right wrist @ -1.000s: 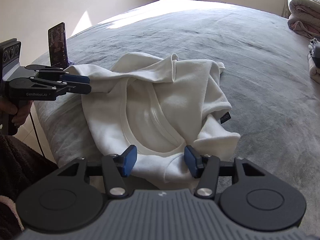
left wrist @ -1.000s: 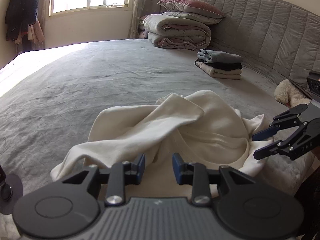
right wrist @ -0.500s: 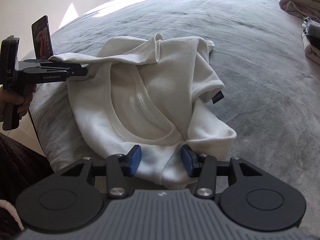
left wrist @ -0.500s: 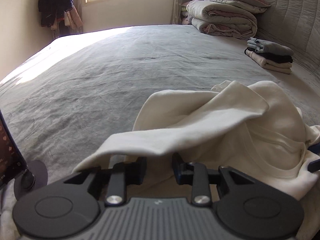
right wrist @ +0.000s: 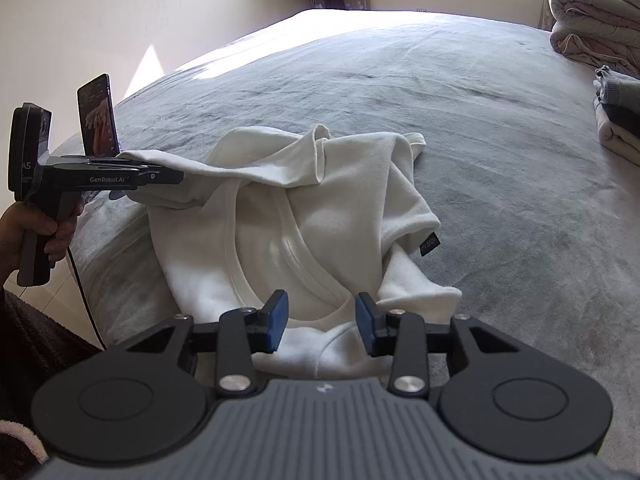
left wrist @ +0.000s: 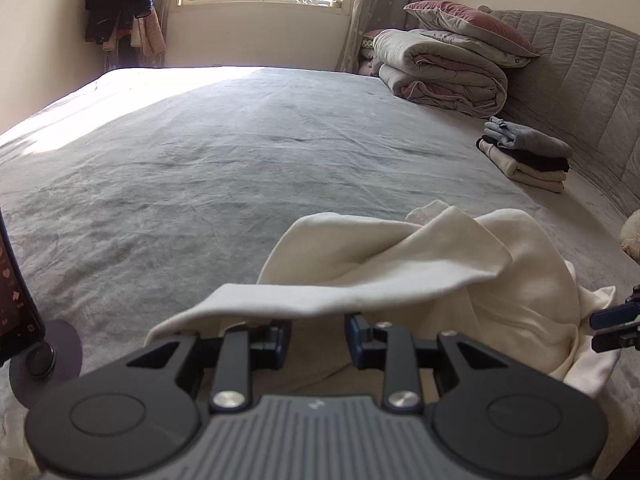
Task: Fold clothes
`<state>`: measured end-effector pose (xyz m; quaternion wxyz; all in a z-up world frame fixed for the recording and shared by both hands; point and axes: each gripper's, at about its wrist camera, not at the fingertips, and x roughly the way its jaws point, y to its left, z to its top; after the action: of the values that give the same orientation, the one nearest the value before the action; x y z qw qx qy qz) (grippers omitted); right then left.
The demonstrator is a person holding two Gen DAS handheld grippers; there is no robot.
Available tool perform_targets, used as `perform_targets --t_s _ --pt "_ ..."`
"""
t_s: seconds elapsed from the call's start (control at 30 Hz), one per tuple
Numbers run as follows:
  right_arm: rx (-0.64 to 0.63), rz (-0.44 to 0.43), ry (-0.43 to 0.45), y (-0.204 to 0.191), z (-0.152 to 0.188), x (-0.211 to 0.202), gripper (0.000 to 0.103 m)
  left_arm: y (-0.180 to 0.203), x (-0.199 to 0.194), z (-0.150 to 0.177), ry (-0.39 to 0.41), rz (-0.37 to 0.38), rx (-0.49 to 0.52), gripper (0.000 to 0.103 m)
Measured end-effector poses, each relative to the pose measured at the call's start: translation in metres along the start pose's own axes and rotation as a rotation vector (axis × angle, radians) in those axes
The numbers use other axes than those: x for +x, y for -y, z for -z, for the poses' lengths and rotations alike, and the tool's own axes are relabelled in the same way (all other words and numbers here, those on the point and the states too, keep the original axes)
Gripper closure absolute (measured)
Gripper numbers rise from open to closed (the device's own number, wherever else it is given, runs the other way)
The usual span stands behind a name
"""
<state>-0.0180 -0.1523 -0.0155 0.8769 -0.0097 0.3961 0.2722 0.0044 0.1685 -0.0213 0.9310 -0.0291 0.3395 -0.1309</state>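
While the white shirt (right wrist: 304, 216) is still lying rumpled near the front edge of the grey bed (right wrist: 500, 128), the work seems to be at the spreading-out stage, with both tongs taking hold before any fold is made. The left gripper (right wrist: 176, 178) is lifting a sleeve draped over its narrowly parted jaws, though whether it is pinching the cloth I cannot tell. The right gripper (right wrist: 322, 316) is closing over the collar, pads not yet pressing; next, probably, both are pulling apart to flatten.
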Motion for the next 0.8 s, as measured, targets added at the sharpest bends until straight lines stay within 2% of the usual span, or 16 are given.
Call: perform_targets --t_s 0.07,0.13,0.3,0.37,0.4,0.43,0.47,0.6,0.67,0.73,0.77,0.8 --pt "0.000 -0.009 -0.002 0.000 0.000 0.003 0.066 0.001 0.003 -0.001 -0.007 0.062 -0.012 0.073" --pt "-0.011 -0.005 -0.012 -0.003 0.000 0.007 0.066 0.004 0.010 -0.001 -0.020 0.084 -0.017 0.073" --pt "-0.059 0.047 -0.041 -0.008 0.002 0.019 0.069 0.009 0.026 -0.005 -0.027 0.079 -0.025 0.073" --pt "-0.089 0.079 -0.043 -0.010 0.003 0.022 0.068 0.010 0.028 -0.009 -0.009 0.081 -0.016 0.070" --pt "-0.106 0.087 -0.050 -0.010 0.004 0.024 0.067 0.011 0.029 -0.011 -0.004 0.083 -0.006 0.066" --pt "-0.120 0.094 -0.058 -0.010 0.005 0.026 0.067 0.012 0.031 -0.012 -0.019 0.078 0.005 0.058" --pt "-0.125 0.095 -0.065 -0.010 0.006 0.027 0.067 0.013 0.034 -0.013 -0.038 0.071 0.017 0.056" --pt "-0.176 0.109 -0.091 -0.017 0.011 0.030 0.066 0.015 0.044 -0.010 -0.099 0.026 0.042 0.056" --pt "-0.223 0.121 -0.111 -0.024 0.014 0.032 0.066 0.015 0.044 -0.008 -0.107 0.035 0.041 0.061" --pt "-0.273 0.143 -0.123 -0.031 0.017 0.033 0.076 0.016 0.043 -0.007 -0.115 0.043 0.040 0.077" --pt "-0.285 0.146 -0.123 -0.033 0.018 0.032 0.078 0.018 0.039 -0.007 -0.108 0.041 0.050 0.080" --pt "-0.296 0.149 -0.123 -0.035 0.019 0.032 0.082 0.021 0.034 -0.007 -0.098 0.041 0.058 0.087"
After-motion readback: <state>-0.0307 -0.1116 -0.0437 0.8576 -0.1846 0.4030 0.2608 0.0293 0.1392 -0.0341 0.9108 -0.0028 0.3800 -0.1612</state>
